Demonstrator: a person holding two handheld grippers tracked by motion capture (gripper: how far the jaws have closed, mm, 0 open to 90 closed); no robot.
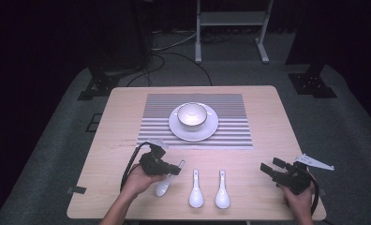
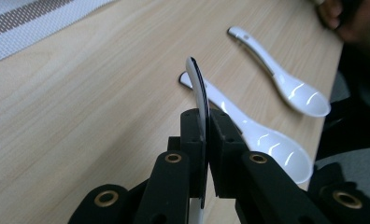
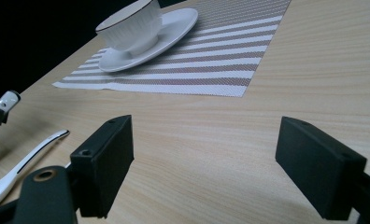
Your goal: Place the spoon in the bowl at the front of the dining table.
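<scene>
Three white ceramic spoons are near the table's front edge. My left gripper (image 1: 176,168) is shut on the handle of the leftmost spoon (image 1: 164,186), seen edge-on as the gripped spoon (image 2: 198,91) between its jaws. The middle spoon (image 1: 196,191) (image 2: 255,135) and the right spoon (image 1: 222,191) (image 2: 286,84) lie flat on the wood. My right gripper (image 1: 267,167) (image 3: 204,161) stands open at the front right, nothing between its jaws. A white bowl (image 1: 192,115) (image 3: 129,28) sits on a white saucer (image 1: 209,129) (image 3: 176,28) on the striped placemat (image 1: 230,117) (image 3: 230,56).
The wooden table (image 1: 268,117) has bare wood on both sides of the placemat and between the spoons and my right gripper. Beyond the table are dark stand bases (image 1: 310,82) and cables (image 1: 174,58) on the grey floor. A spoon handle (image 3: 38,151) lies to the left in the right gripper view.
</scene>
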